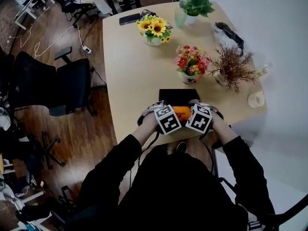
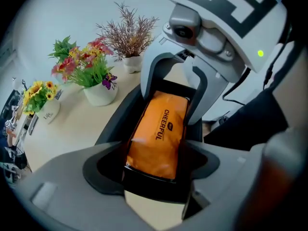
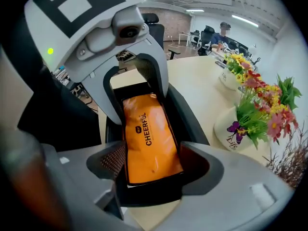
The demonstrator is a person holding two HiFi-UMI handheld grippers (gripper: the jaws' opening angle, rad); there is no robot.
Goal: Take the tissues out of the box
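**Orange tissue pack sitting in its black box, both claws wide open around it**

Orange plastic wrap with CHEERFUL printed on it in black. The pack lies flat inside the box and fills most of it lengthways. The box is on the pale wood worktop, right at the near edge and just in front of the person.

The two claws come at it from opposite short ends, so each one's camera looks straight at the other. From the head view their marker cubes sit close together over the box, with a strip of orange showing between them.

Left claw: released, jaws spread as wide as they go. They straddle one end of the box, so the box end and the pack lie between them. I can't see the pads squeezing anything.

Right claw: same deal at the other end, jaws wide apart either side of the box and nothing clamped. The ribbed pad on one jaw sits just beside the box wall.

Further back on the worktop, well apart from the box:
- a pot of sunflowers
- a white pot of pink and red flowers
- a vase of dried twigs just beside that pot
- a green plant at the far end

A black office chair stands on the wooden floor off to the left.
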